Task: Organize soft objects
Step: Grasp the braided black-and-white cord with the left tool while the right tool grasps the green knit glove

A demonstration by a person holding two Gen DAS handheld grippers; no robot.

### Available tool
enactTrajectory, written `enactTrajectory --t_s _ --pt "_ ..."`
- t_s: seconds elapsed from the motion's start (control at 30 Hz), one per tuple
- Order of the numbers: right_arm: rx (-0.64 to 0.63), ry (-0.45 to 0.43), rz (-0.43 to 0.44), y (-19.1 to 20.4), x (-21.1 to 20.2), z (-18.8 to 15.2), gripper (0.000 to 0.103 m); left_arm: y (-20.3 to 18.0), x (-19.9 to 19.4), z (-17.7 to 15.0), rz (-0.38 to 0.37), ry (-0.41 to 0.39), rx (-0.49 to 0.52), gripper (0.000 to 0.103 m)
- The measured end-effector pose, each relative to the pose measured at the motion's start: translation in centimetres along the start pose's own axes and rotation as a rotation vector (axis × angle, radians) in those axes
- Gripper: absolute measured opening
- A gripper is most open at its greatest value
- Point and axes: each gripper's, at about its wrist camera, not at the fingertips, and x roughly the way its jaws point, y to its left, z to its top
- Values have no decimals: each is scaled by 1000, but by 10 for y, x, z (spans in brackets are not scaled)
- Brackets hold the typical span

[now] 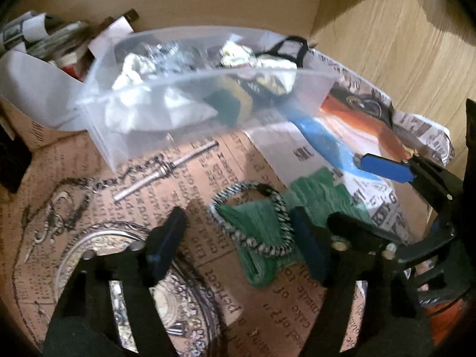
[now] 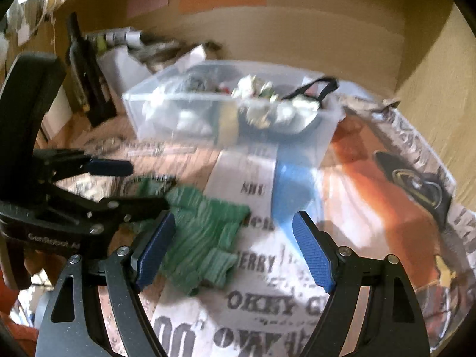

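The left gripper (image 1: 238, 238) stands wide open over a braided bracelet (image 1: 253, 223) that lies on a green knitted cloth (image 1: 315, 196) — the cloth spread on printed paper (image 1: 184, 184). The right gripper (image 2: 235, 247), equally wide, holds nothing just beside the cloth's edge. Beyond sits a clear plastic bin (image 1: 142, 136) of soft items.

Warm dim light, motion blur, fisheye vignette
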Motion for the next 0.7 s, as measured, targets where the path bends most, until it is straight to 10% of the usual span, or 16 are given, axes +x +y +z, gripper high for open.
enactTrajectory --t_s 0.7 --pt "14 -29 11 -1 5 -6 28 23 -20 -2 61 -78 -35 8"
